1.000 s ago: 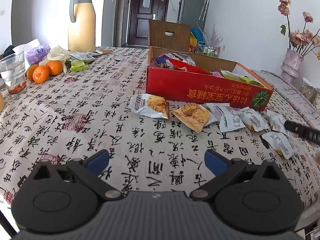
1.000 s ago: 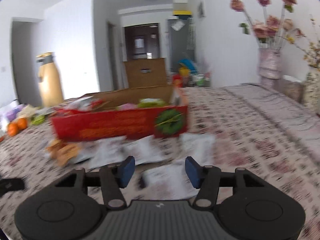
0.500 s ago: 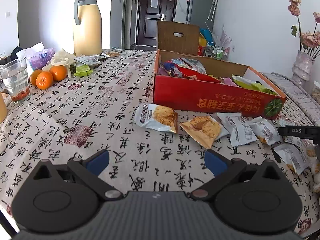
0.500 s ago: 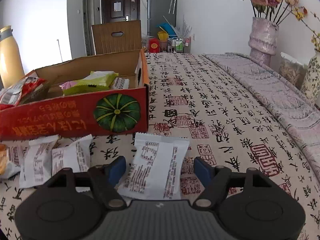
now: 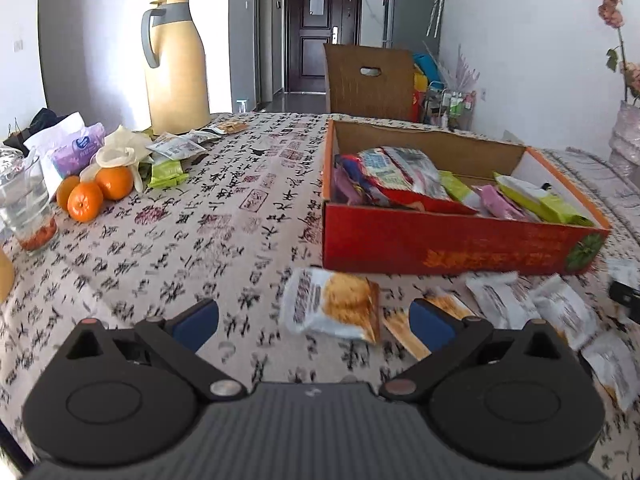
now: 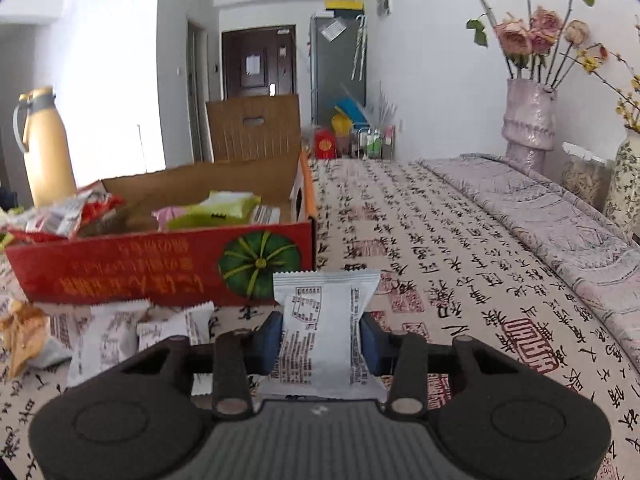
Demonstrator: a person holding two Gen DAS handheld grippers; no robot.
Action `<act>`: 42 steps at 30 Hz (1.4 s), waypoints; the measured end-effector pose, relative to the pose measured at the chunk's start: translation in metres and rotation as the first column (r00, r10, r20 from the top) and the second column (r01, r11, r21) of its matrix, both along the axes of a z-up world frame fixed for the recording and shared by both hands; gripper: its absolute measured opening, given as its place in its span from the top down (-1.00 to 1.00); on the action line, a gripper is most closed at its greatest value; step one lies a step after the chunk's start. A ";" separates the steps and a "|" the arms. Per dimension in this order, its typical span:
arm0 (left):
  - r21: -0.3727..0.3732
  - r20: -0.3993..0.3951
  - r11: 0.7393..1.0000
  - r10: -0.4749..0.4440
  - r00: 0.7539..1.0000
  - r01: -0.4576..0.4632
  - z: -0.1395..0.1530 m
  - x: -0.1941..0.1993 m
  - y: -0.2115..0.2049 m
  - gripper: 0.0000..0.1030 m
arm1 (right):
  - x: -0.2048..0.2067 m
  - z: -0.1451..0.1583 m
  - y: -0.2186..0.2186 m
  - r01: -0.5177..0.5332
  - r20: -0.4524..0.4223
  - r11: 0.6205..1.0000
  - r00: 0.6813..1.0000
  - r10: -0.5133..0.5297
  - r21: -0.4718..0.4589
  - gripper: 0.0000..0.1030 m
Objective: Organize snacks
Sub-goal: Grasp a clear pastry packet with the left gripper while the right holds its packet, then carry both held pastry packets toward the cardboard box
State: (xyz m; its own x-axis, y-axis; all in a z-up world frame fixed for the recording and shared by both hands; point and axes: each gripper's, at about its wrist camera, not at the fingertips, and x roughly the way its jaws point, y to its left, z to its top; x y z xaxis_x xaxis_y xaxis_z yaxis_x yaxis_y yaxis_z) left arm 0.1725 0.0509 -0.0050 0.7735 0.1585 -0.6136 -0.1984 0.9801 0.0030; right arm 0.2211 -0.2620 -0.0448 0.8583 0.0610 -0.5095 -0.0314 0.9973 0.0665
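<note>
The right gripper (image 6: 320, 342) had just closed its jaws — blue pads pressed on both sides of a white snack packet (image 6: 322, 332). The packet stood with its long axis running away from the camera, crimped far end toward the red box (image 6: 160, 272), just in front of that box's near corner. The left gripper (image 5: 314, 322) hung wide open, empty — a cracker packet (image 5: 334, 306) lay on the tablecloth (image 5: 200, 236) between its fingers.

You can see upside-down gold Chinese characters on the red box (image 6: 132, 276) front and black calligraphy across the desk cloth (image 6: 440, 248); the white packet (image 6: 320, 332) print is too small to read.
</note>
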 end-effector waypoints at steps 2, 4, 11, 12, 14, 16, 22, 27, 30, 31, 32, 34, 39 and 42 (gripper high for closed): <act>0.014 -0.016 1.000 0.007 1.000 -0.007 -0.002 0.013 0.001 -1.00 | 0.001 0.000 -0.003 0.005 0.002 1.000 1.000 -0.005 0.012 0.23; 0.034 -0.031 0.999 0.013 0.999 -0.012 -0.006 0.024 -0.001 -1.00 | 0.001 0.000 -0.004 0.006 0.003 1.000 1.000 -0.006 0.016 0.23; 0.046 -0.093 0.998 0.056 0.994 -0.051 -0.028 0.057 0.000 -1.00 | 0.000 0.000 -0.006 0.002 0.009 1.000 1.000 -0.002 0.028 0.22; 0.038 -0.096 0.997 0.063 0.993 -0.060 -0.031 0.059 0.002 -1.00 | 0.000 0.000 -0.006 0.000 0.008 1.000 1.000 -0.001 0.030 0.22; 0.025 -0.106 0.997 0.072 0.992 -0.069 -0.035 0.061 0.006 -0.99 | 0.001 0.000 -0.006 -0.004 0.007 0.999 1.000 0.003 0.034 0.22; 0.017 -0.104 0.998 0.063 0.993 -0.061 -0.037 0.062 0.006 -0.94 | 0.001 0.000 -0.006 -0.007 0.007 0.999 1.000 0.007 0.037 0.22; 0.024 -0.099 1.000 0.020 0.995 -0.018 -0.042 0.060 -0.003 -0.61 | 0.002 -0.001 -0.006 -0.011 -0.001 0.999 1.000 0.011 0.044 0.21; 0.022 -0.075 1.000 -0.017 0.997 0.019 -0.042 0.055 -0.008 -0.26 | 0.004 -0.002 -0.006 -0.010 -0.008 0.999 1.000 0.010 0.046 0.21; 0.008 -0.062 0.999 -0.041 0.997 0.042 -0.041 0.051 -0.010 -0.03 | 0.004 -0.002 -0.006 -0.009 -0.008 0.999 1.000 0.010 0.046 0.21; 0.009 -0.058 0.999 -0.043 0.997 0.044 -0.041 0.050 -0.010 -0.01 | 0.004 -0.002 -0.006 -0.009 -0.008 0.999 1.000 0.010 0.045 0.21; 0.008 -0.055 0.999 -0.045 0.997 0.046 -0.041 0.049 -0.010 -0.01 | 0.004 -0.002 -0.006 -0.010 -0.008 0.999 1.000 0.010 0.045 0.21; 0.001 -0.043 0.999 -0.052 0.998 0.052 -0.039 0.046 -0.010 0.02 | 0.004 -0.002 -0.006 -0.009 -0.007 0.999 1.000 0.009 0.045 0.21; -0.010 -0.011 0.999 -0.031 0.999 0.031 -0.035 0.042 -0.006 0.07 | 0.003 -0.003 -0.006 -0.010 -0.001 0.999 1.000 0.010 0.045 0.21; -0.006 0.004 1.000 -0.022 1.000 0.022 -0.032 0.040 -0.005 0.07 | 0.003 -0.003 -0.005 -0.010 -0.003 0.999 1.000 0.010 0.043 0.21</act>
State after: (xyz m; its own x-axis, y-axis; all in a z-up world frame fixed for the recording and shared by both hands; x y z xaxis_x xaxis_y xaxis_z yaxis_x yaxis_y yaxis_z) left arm 0.2124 0.0457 -0.0370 0.7790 0.1373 -0.6118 -0.1766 0.9843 -0.0039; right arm 0.2242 -0.2673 -0.0478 0.8557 0.0911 -0.5094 -0.0408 0.9932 0.1089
